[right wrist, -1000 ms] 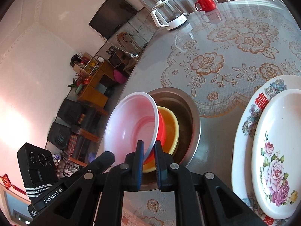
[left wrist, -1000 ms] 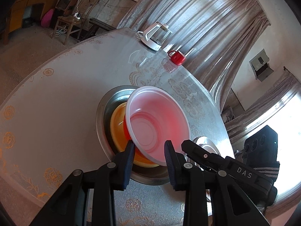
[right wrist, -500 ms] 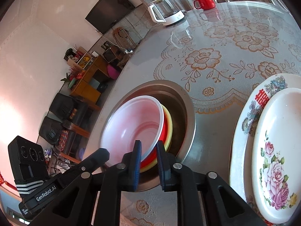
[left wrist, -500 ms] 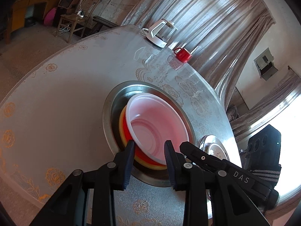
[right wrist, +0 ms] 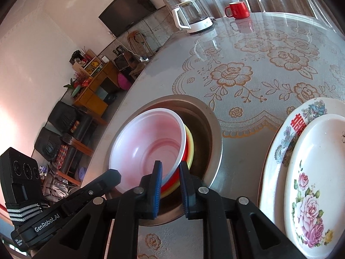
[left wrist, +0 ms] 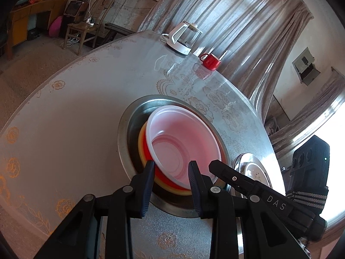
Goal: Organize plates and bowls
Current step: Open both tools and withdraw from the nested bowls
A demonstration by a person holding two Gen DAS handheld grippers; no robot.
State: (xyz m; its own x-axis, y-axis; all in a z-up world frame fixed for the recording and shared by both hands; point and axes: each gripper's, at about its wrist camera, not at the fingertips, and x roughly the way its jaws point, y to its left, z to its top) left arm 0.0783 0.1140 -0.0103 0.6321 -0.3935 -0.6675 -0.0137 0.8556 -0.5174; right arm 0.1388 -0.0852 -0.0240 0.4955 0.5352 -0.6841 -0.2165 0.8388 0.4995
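- A second ago the white bowl (right wrist: 148, 142) hung tilted above the stack, pinched at its near rim by the right gripper (right wrist: 169, 168); now it sits low inside the red bowl (right wrist: 172, 184), which is nested in the yellow bowl (right wrist: 189, 149), all within the steel basin (right wrist: 212, 138) on the table (right wrist: 248, 69)
- The fingers of the right gripper have parted since then: there is now a clear gap between them, with the white bowl's rim passing through it, and I judge the pinch to be released or nearly so, though contact with one pad cannot be ruled out
- The left gripper (left wrist: 171, 168) has kept its fingers spread throughout, holding nothing, its tips hovering over the near edge of the white bowl (left wrist: 185, 144)
- The white bowl looks slightly off-centre, leaning toward the near side of the basin (left wrist: 127, 133)
- For the task, this reads as the bowl stacking step done: three bowls nested in one place
- The flowered plate (right wrist: 312, 172) lies on the larger patterned plate (right wrist: 280, 151) just to the right, so the plates seem gathered too
- The kettle (right wrist: 192, 17) and red mug (right wrist: 237, 9) stand well apart at the far edge, untouched
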